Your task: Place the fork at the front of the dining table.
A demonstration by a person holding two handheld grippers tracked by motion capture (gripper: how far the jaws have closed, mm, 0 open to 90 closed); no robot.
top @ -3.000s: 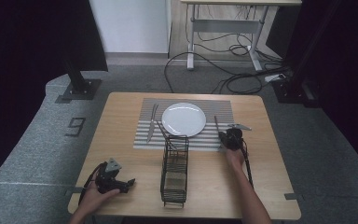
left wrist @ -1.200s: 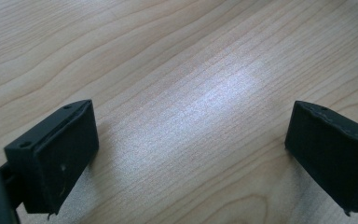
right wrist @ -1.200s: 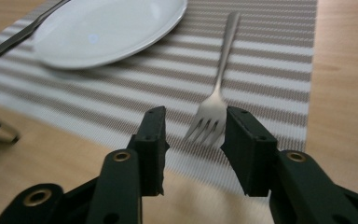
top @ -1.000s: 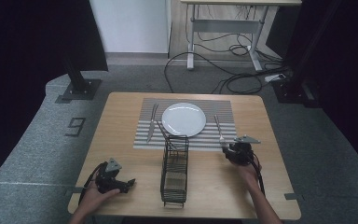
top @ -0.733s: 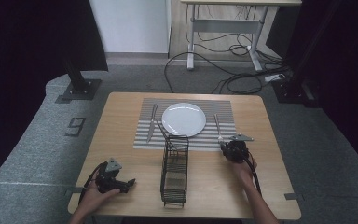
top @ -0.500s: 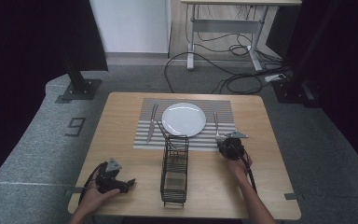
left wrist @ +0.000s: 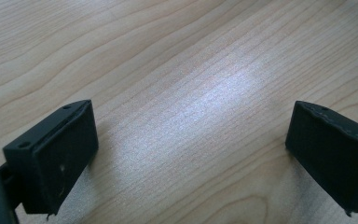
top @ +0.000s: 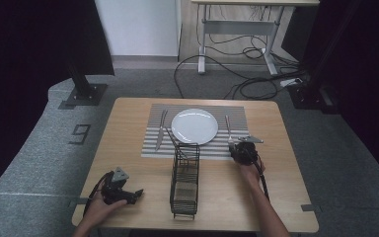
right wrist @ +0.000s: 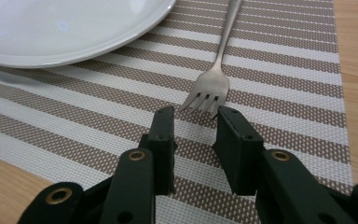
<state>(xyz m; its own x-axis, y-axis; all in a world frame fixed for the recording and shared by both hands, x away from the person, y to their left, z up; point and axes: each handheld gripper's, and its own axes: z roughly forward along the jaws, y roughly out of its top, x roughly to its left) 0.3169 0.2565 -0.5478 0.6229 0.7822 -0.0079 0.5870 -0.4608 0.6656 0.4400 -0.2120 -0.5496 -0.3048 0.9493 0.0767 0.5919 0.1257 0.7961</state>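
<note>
Wooden table [top: 128,128] under a dim room, striped placemat [top: 237,116] laid across its far half, and we're in the middle of a fork pickup. The right tongs [right wrist: 193,122] sit low over the mat, jaws a narrow gap apart with nothing between them. The fork [right wrist: 214,79] lies flat just ahead of those jaws, tines pointing straight back at the tips, handle running away past the rim of the white plate [right wrist: 74,46], which sits ahead and to the left of the tongs. The jaws have just been closing and then eased a touch wider, and no metal is caught in them yet. In the high view the right tongs [top: 240,148] hover at the near end of the fork [top: 228,129], with the wire caddy [top: 185,182] off to their left, standing on the bare table.

So the step in hand looks like lining up on the fork. Next move, by my reading: push forward a little so the tines or neck slide between the jaws, then squeeze. A flat fork on a woven mat is thin, so the tips need to ride right down on the fabric.

Compared with a second ago, the right hand has slid in from the mat's outer edge toward the fork.

Left tongs [top: 123,194] rest near the table's front edge, jaws spread wide [left wrist: 186,154] over plain wood, and haven't budged.
</note>
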